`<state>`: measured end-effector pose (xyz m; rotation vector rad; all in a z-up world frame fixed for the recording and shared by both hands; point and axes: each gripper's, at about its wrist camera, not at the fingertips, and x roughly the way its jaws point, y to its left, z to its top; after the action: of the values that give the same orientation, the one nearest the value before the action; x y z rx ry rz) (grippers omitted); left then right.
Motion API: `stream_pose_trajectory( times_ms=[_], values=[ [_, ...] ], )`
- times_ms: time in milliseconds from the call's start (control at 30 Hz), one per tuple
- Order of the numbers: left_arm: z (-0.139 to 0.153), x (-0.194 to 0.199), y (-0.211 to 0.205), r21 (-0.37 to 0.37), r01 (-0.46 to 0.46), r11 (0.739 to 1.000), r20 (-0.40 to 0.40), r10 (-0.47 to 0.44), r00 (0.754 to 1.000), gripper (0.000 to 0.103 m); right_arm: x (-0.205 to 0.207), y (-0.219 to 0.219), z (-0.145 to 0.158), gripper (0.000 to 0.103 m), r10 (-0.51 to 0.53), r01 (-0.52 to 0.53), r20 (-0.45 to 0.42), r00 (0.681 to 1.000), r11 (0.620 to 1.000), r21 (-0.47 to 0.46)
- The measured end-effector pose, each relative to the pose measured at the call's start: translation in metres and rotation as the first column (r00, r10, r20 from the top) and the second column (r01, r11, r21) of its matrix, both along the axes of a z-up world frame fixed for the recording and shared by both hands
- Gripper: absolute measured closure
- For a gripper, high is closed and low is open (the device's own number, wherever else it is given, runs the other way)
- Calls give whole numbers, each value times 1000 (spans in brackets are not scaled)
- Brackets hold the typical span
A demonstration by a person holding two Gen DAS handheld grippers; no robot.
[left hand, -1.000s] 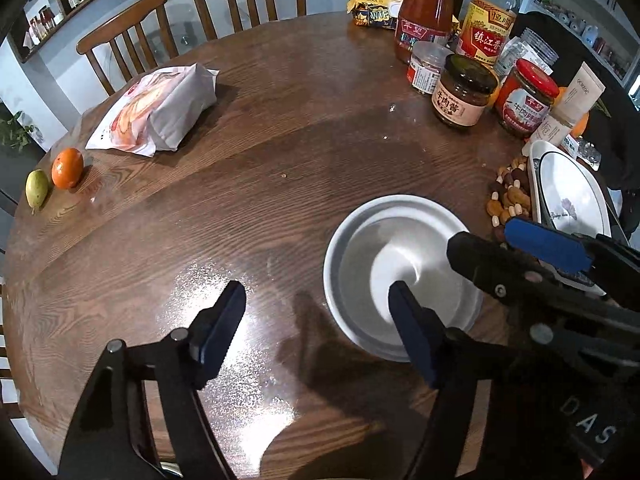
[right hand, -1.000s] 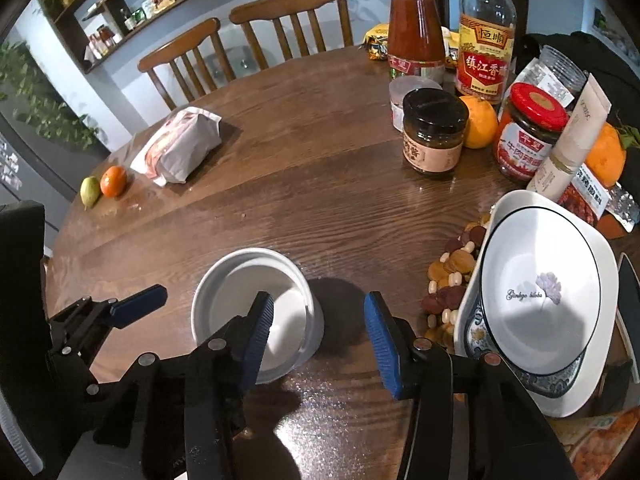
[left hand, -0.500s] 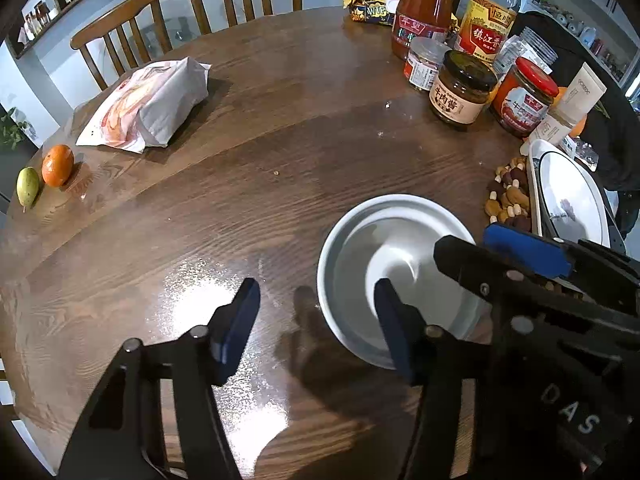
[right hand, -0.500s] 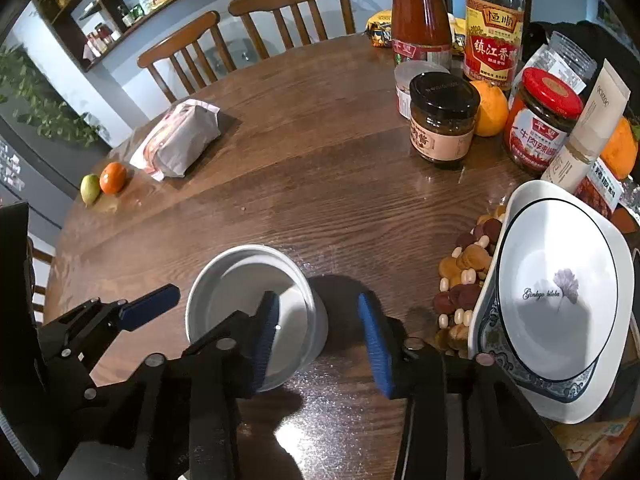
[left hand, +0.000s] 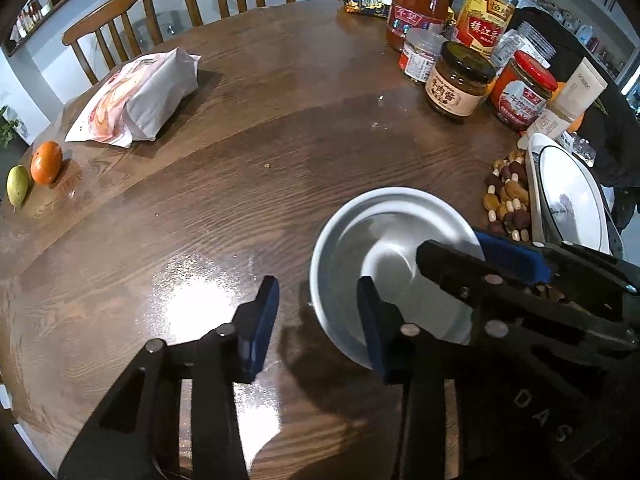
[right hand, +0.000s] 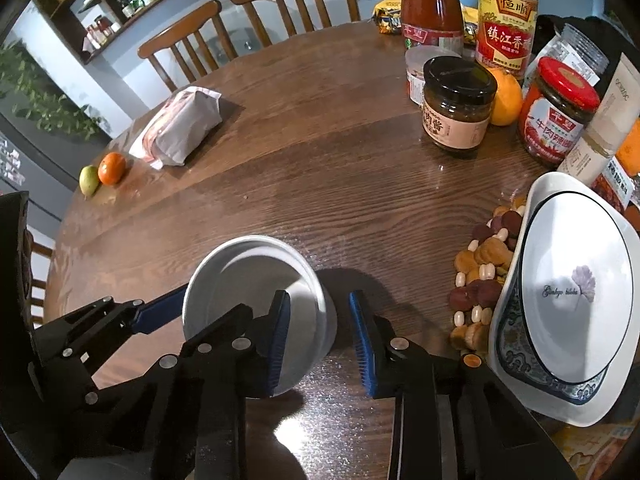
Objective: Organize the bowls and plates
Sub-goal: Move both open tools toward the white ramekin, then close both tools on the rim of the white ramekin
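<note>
A white bowl (left hand: 384, 256) stands on the round wooden table (left hand: 280, 128). My left gripper (left hand: 316, 322) straddles the bowl's left rim, one blue pad outside and one inside. Its jaws are closing, with gaps still showing beside the rim. My right gripper (right hand: 320, 338) straddles the opposite wall of the bowl (right hand: 248, 280) in the same way, also closing and not pressing. A white plate (right hand: 576, 292) lies on a blue-patterned plate at the right edge, and it also shows in the left wrist view as the plate (left hand: 568, 200).
Loose nuts and beans (right hand: 484, 272) lie between bowl and plates. Jars (right hand: 456, 104) and bottles (right hand: 506, 20) crowd the far right. A wrapped bread bag (left hand: 136, 100) and an orange (left hand: 46, 162) with a green fruit sit at the left. Chairs (right hand: 292, 0) stand behind.
The jaws of both grippers have narrowed around the bowl's opposite rims. Neither hand has shifted noticeably, and the bowl stays in place.
</note>
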<state>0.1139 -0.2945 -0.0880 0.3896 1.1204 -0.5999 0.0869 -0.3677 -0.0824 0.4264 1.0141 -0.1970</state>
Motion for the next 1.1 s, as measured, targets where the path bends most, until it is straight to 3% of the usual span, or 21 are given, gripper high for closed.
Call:
stream_pose_trajectory(
  times_ms=[133,700,1100],
  values=[
    [-1,-3,-4,-8,20,1000,-13,-20,1000,75,1,1,-2,78,5,-5,-4,1000,1000,19],
    [-5,-6,-9,1,35,999,-10,-35,999,79,-2,0,-5,89,-10,10,-2,1000,1000,15],
    [-7,-6,-10,10,42,999,3,-42,999,79,-4,0,-5,89,-21,21,11,1000,1000,12]
  ],
)
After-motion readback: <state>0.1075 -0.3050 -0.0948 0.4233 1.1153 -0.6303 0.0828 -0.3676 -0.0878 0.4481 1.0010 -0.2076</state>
